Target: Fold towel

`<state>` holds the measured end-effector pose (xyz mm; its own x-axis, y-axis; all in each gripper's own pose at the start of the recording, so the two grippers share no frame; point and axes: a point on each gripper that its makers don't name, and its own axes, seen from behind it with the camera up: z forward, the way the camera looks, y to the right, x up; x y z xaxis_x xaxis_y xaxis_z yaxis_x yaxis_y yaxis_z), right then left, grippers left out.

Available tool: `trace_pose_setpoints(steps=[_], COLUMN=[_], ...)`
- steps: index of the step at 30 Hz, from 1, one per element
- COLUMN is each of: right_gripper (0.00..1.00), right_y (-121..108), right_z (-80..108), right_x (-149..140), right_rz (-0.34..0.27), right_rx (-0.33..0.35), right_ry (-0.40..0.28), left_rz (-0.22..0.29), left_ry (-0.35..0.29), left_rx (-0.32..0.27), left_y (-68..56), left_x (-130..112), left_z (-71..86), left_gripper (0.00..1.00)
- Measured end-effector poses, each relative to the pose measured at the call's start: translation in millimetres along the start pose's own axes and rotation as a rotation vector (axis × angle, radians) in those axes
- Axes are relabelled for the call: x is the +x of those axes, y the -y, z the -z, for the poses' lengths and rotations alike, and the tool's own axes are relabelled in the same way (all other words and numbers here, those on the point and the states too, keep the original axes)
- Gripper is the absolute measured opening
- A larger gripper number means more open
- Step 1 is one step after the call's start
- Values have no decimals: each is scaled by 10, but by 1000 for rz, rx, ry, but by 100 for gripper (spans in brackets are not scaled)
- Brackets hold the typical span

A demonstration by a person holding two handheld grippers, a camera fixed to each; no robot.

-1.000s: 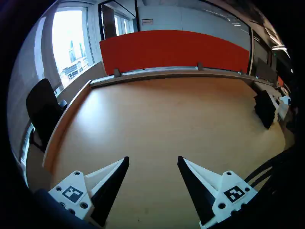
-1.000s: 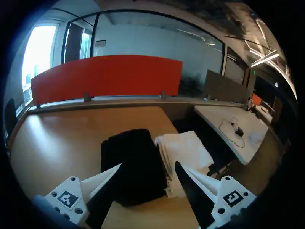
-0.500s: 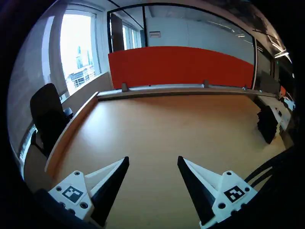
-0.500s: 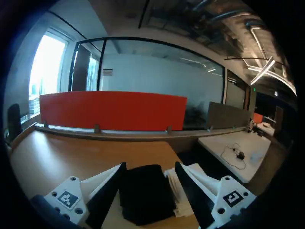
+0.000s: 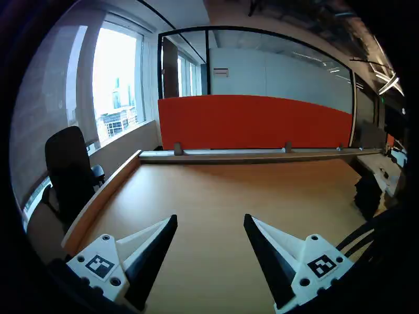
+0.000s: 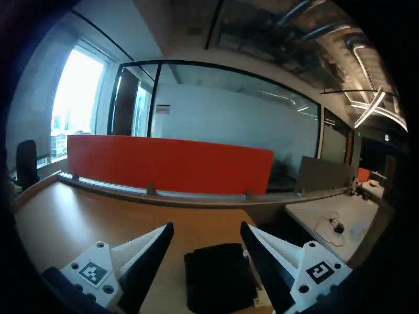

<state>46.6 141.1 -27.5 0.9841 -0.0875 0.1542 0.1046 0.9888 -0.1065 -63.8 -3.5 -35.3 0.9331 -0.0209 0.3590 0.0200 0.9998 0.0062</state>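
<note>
Right gripper (image 6: 206, 226), fingers apart and empty, hovers above a stack of folded black towels (image 6: 220, 275), probably lining up to take one. Left gripper (image 5: 209, 216), also apart, hovers over bare light-wood desk (image 5: 225, 178), likely the folding space, an orange divider panel (image 5: 251, 121) behind.

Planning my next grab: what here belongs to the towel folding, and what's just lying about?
For the job: black towel stack, left tongs, right tongs, wooden desk.
Lying about: office chair, orange divider, corded device on neighbouring desk.
</note>
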Motion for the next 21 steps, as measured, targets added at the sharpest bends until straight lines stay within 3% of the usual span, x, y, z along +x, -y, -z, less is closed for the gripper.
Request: trace_pose_setpoints(steps=[17, 21], right_gripper=[99, 99], right_y=[954, 1198], right_z=[-44, -50], right_x=[511, 582], right_rz=[-45, -54], right_rx=[90, 114], right_ry=[-93, -102], left_rz=[35, 61], left_ry=[-166, -197], left_rx=[-37, -63], left_y=[-38, -111], left_x=[621, 705], left_z=[-142, -129], left_gripper=[94, 94])
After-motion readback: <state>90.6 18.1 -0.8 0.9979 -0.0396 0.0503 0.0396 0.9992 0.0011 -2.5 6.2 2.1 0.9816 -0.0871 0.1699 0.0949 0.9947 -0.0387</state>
